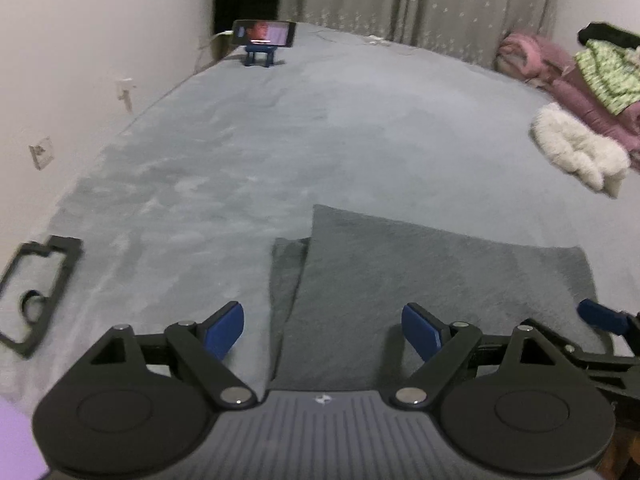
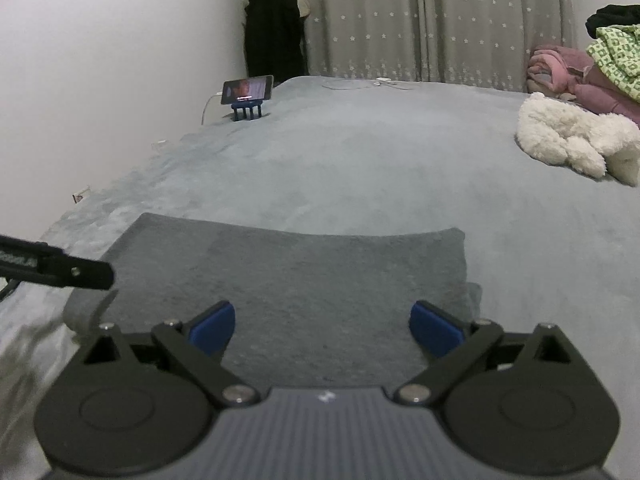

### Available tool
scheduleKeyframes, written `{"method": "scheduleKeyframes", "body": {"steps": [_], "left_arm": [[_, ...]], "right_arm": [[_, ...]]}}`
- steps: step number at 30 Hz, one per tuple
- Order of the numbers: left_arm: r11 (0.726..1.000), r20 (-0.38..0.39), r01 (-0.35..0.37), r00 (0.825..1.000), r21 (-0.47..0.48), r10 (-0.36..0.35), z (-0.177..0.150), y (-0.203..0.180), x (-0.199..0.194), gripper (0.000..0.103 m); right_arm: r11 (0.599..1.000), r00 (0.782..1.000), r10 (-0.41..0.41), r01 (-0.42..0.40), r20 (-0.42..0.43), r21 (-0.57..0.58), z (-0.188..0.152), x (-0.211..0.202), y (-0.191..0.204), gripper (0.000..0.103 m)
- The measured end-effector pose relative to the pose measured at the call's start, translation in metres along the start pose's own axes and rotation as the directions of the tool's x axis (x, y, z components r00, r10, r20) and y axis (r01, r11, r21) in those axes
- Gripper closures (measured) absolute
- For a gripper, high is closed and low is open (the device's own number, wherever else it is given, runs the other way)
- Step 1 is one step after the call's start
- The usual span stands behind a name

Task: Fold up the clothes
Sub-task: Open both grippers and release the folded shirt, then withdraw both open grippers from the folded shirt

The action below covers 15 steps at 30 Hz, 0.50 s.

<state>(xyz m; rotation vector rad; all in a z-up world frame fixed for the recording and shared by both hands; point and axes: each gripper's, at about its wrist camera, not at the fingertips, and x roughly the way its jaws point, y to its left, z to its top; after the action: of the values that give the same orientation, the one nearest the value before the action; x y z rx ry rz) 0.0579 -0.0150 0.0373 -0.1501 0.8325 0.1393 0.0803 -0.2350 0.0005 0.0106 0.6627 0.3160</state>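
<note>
A dark grey folded garment (image 1: 420, 280) lies flat on the grey bed, with a narrow flap sticking out at its left side. My left gripper (image 1: 323, 330) hovers open over its near left part, nothing between the blue pads. From the right wrist view the same garment (image 2: 304, 280) fills the middle, and my right gripper (image 2: 323, 326) stands open above its near edge, holding nothing. The right gripper's blue fingertip (image 1: 600, 316) shows at the right edge of the left view; the left gripper's black finger (image 2: 60, 266) reaches in from the left of the right view.
A phone on a blue stand (image 2: 247, 96) sits at the bed's far left corner. A white fluffy garment (image 2: 572, 140) and a pile of pink and green clothes (image 2: 588, 76) lie at the far right. A black frame (image 1: 34, 292) rests at the bed's left edge, by the wall.
</note>
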Motion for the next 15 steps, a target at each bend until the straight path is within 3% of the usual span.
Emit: {"method": "scheduleKeyframes", "body": {"steps": [2, 7, 11, 13, 15], "left_arm": [[0.999, -0.026, -0.031, 0.999, 0.010, 0.031, -0.001, -0.002, -0.004, 0.010], [0.995, -0.094, -0.094, 0.991, -0.021, 0.092, -0.007, -0.002, -0.034, 0.010], [0.996, -0.052, -0.089, 0.995, -0.031, 0.087, -0.012, -0.006, -0.078, 0.000], [0.996, 0.001, -0.085, 0.996, 0.001, 0.085, -0.013, -0.009, -0.095, 0.000], [0.996, -0.003, -0.082, 0.997, 0.037, 0.082, -0.013, -0.012, -0.101, 0.000]], "right_arm": [[1.000, 1.000, -0.004, 0.004, 0.001, 0.002, 0.000, 0.000, -0.001, 0.003], [0.999, 1.000, -0.011, 0.011, -0.006, 0.030, -0.002, -0.001, -0.002, 0.002], [0.999, 1.000, -0.025, 0.025, -0.005, 0.037, -0.003, 0.001, 0.001, 0.001], [0.999, 1.000, -0.027, 0.027, -0.010, 0.038, -0.003, 0.003, 0.002, 0.000], [0.999, 1.000, -0.028, 0.028, -0.011, 0.039, -0.003, 0.003, 0.002, 0.000]]}}
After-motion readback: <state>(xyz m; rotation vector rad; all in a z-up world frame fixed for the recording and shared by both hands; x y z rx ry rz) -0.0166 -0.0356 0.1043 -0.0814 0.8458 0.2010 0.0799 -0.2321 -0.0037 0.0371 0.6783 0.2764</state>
